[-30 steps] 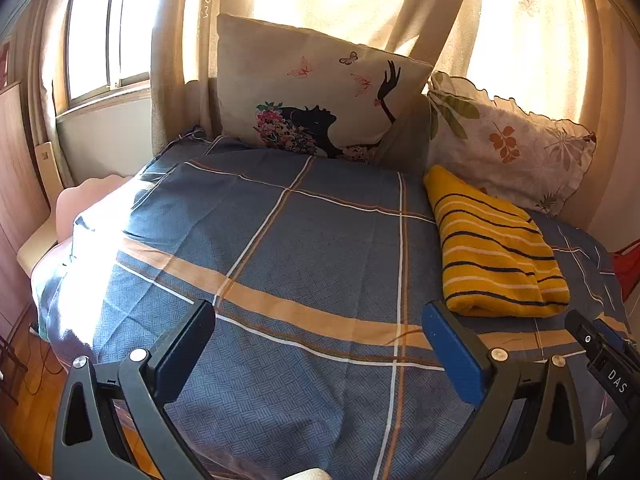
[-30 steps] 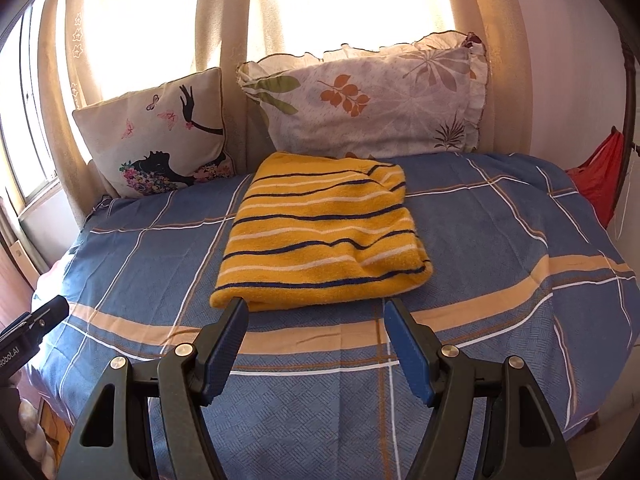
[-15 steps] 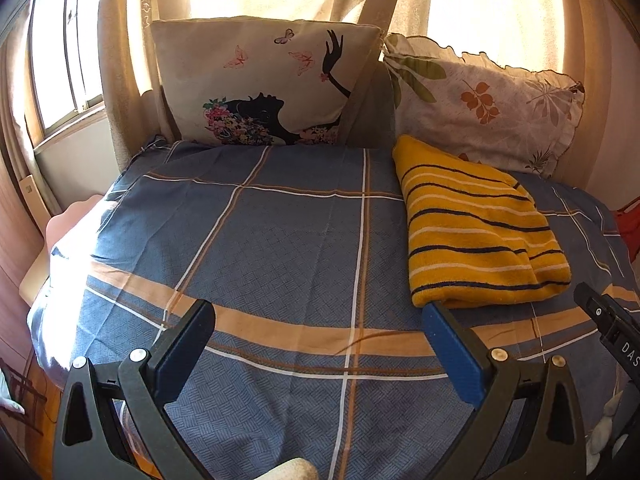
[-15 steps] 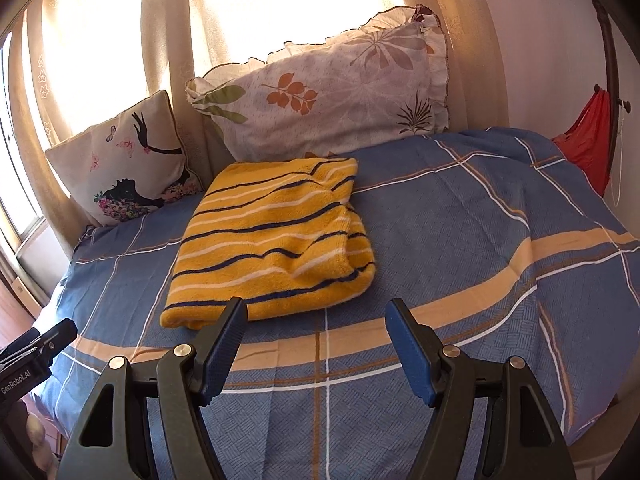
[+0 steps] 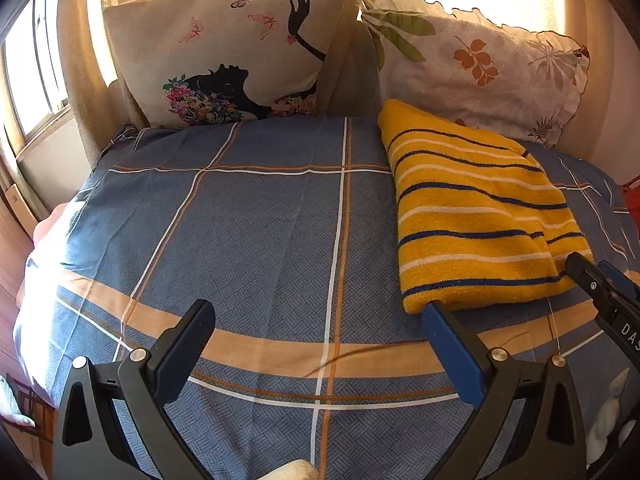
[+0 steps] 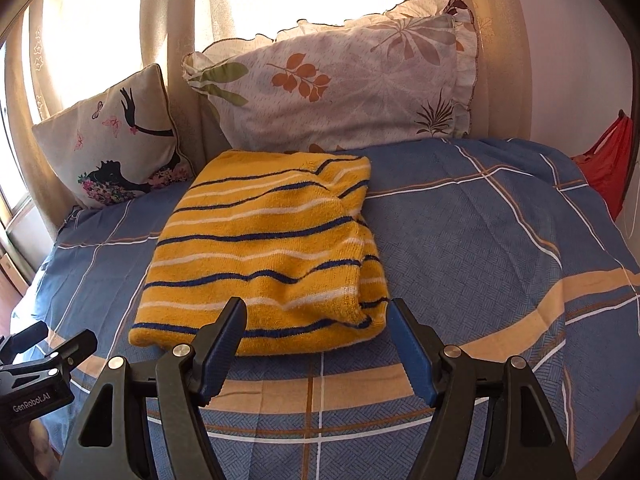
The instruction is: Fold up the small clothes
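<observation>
Both gaping tools moved nearer the folded sweater [image 6: 264, 256], pillows [image 6: 340, 84] behind it

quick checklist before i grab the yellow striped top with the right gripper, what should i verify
1. Right hand-held gripper open: ok, its jaws stand wide apart with nothing between them.
2. Right hand-held gripper lined up with the yellow striped top: ok, the near edge of the top sits just beyond the fingertips.
3. Left hand-held gripper free: ok, open and empty over the blue bedsheet.
4. Top free of clutter: ok, nothing lies on it; the leaf pillow is right behind its far edge.
5. Top lying flat: not ok, it is already folded over, with loose layers bunched at its right corner.
6. Whether the far edge touches the pillow: cannot tell.
</observation>
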Action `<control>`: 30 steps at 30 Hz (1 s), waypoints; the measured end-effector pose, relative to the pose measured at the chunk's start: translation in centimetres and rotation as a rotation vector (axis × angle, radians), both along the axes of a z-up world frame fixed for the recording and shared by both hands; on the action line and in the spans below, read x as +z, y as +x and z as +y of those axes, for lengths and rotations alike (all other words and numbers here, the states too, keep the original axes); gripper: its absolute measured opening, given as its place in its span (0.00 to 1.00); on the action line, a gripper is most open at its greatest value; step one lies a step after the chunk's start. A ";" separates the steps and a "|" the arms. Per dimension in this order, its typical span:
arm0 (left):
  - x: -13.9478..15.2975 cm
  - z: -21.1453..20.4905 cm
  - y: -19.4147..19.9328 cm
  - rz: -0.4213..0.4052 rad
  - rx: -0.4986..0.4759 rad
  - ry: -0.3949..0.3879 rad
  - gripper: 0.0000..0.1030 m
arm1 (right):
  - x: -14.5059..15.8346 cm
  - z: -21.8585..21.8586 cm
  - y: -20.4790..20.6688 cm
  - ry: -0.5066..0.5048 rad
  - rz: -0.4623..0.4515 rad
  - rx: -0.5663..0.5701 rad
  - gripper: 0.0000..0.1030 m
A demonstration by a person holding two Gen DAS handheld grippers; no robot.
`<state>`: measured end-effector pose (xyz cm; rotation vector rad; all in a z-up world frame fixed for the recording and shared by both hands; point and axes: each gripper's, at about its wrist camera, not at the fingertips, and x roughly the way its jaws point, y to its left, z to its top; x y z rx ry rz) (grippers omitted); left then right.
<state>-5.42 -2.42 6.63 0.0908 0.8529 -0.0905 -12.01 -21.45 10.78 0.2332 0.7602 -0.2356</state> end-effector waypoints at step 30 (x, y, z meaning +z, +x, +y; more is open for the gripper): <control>-0.2 0.0 -1.2 0.026 -0.037 -0.041 1.00 | 0.2 1.3 -1.2 -0.065 -0.005 0.008 0.75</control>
